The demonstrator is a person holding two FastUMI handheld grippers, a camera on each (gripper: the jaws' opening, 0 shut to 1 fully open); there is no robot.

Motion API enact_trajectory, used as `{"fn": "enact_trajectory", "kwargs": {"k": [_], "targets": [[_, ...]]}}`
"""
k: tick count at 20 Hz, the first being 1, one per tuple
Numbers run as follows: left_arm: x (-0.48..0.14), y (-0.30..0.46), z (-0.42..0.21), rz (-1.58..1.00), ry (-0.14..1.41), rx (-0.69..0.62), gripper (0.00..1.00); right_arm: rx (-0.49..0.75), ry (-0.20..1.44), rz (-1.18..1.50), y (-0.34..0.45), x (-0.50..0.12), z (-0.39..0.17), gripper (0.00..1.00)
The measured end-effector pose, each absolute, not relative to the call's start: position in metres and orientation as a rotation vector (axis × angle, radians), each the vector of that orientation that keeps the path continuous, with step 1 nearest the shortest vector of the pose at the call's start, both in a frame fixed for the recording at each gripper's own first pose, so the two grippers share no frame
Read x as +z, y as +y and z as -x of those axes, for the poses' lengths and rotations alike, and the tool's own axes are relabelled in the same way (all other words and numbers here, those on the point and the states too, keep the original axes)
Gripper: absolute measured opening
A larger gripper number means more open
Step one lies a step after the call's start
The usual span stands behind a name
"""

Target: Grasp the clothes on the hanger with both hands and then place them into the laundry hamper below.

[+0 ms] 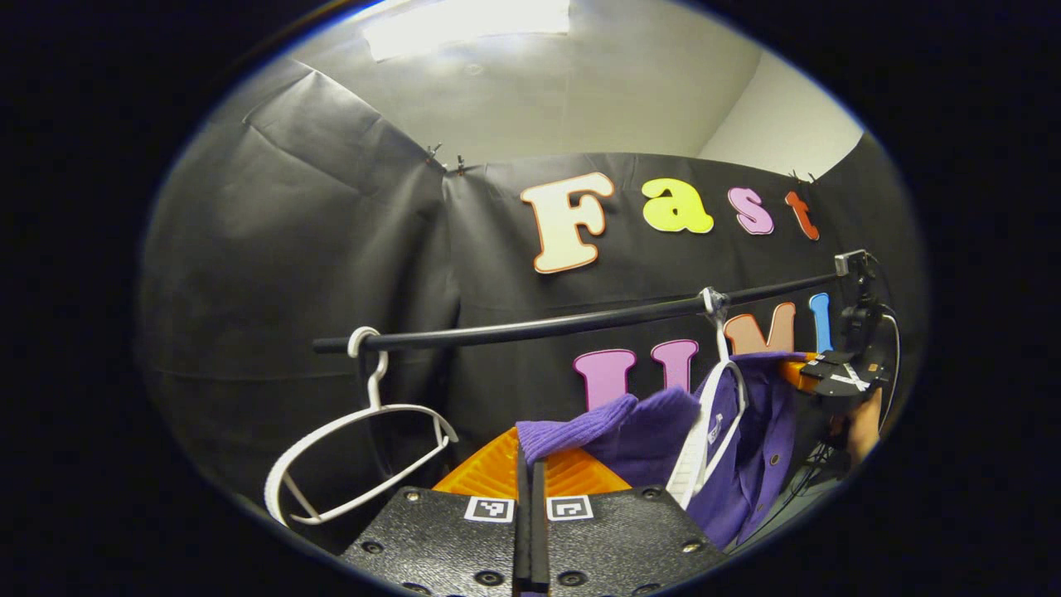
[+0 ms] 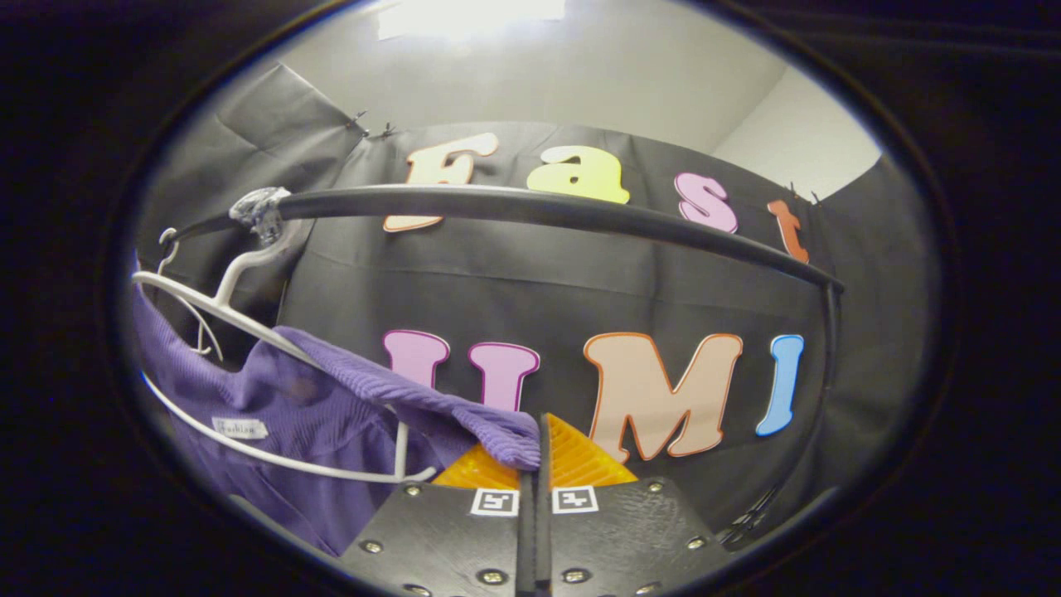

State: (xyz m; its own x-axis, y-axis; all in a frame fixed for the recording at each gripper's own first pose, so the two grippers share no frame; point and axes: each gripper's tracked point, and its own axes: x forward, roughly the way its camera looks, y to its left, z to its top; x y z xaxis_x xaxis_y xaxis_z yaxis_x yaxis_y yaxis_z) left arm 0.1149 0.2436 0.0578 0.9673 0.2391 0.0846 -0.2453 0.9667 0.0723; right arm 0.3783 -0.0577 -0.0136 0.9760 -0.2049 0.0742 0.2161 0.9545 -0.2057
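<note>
A purple knitted garment [image 1: 746, 448] hangs on a white hanger [image 1: 704, 431] from the black rail [image 1: 580, 322]. My left gripper [image 1: 530, 466] is shut on the garment's near shoulder edge, which is drawn out toward the camera. At the garment's far shoulder I see my right gripper [image 1: 839, 377], held by a hand [image 1: 864, 424]. In the right gripper view, the right gripper [image 2: 537, 464] is shut on a stretched fold of the purple garment [image 2: 290, 414]. Its hanger [image 2: 249, 274] still hooks over the rail [image 2: 539, 207].
An empty white hanger [image 1: 356, 448] hangs near the rail's left end. The rail's upright post [image 2: 831, 332] stands at its right end, with cables low beside it. Black cloth walls close in behind and to the left.
</note>
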Motion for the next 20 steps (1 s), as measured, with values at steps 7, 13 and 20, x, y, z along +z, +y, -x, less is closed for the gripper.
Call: {"fn": "enact_trajectory", "kwargs": {"k": [7, 13, 20], "targets": [[0.024, 0.242, -0.153, -0.078, -0.009, 0.221, 0.0, -0.25, 0.01, 0.225, -0.089, -0.043, -0.414, 0.01], [0.003, 0.236, -0.173, -0.061, 0.013, 0.204, 0.0, -0.245, 0.067, 0.201, -0.099, -0.082, -0.428, 0.0], [-0.031, 0.238, -0.165, 0.046, 0.0, 0.197, 0.01, -0.203, 0.154, 0.16, -0.075, -0.149, -0.424, 0.01]]}}
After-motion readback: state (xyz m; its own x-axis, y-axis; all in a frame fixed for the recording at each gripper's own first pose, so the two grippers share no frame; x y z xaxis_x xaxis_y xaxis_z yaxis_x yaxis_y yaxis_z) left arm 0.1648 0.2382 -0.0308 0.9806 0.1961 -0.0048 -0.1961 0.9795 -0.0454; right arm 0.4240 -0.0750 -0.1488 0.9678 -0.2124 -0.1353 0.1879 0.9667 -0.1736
